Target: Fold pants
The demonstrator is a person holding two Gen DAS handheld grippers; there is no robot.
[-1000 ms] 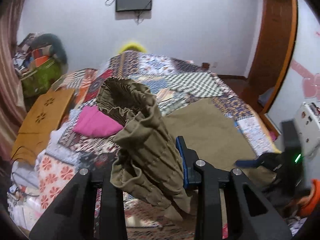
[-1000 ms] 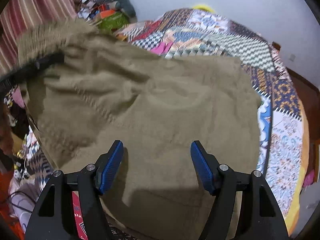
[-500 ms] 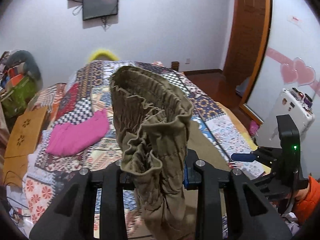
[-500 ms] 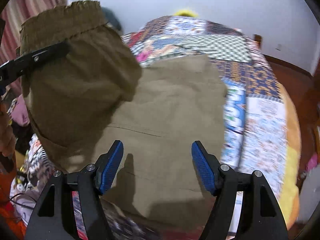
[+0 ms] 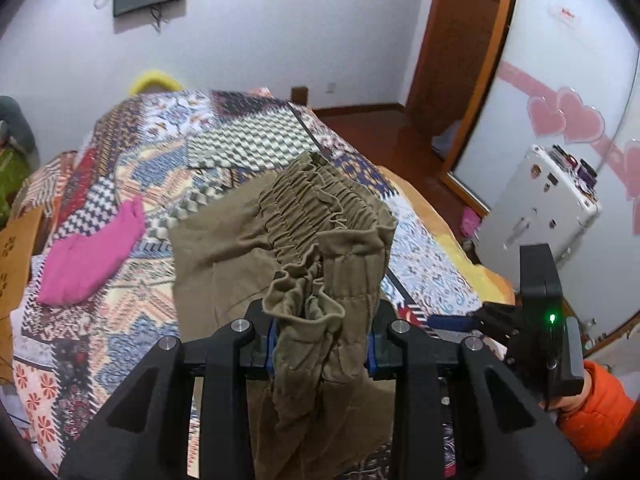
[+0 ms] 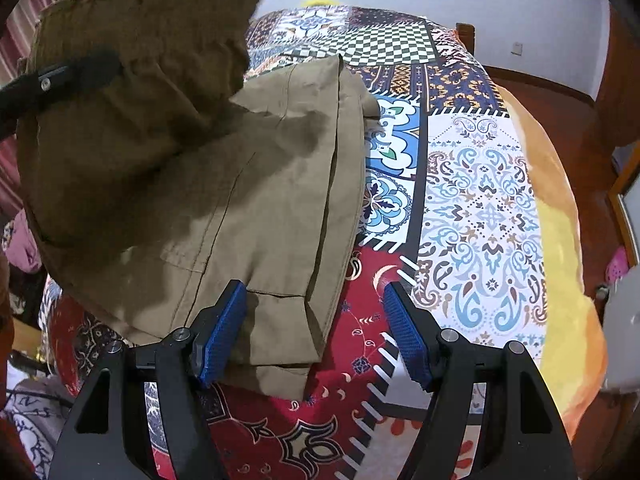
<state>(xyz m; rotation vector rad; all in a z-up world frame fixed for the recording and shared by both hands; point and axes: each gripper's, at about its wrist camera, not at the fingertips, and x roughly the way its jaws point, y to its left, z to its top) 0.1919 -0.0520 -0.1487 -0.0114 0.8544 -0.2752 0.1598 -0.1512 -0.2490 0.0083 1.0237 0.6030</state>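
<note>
Waist end of the pants lifted over the legs, fold half made.

Nearest, the left gripper (image 5: 320, 344) is pinched on the gathered elastic waistband of the olive pants (image 6: 256, 200), holding that end up in the air above the bed. The right gripper (image 6: 316, 332) hovers with its fingers spread and empty, straddling the near edge of the pants' lower half, which lies flat on the patchwork quilt (image 6: 480, 200). The legs appear already laid together lengthwise; judging by this, what is left is to carry the waist across, set it down on the flat part and smooth it. Further off, a pink garment (image 5: 92, 252) lies on the quilt, well apart from the pants.
</note>
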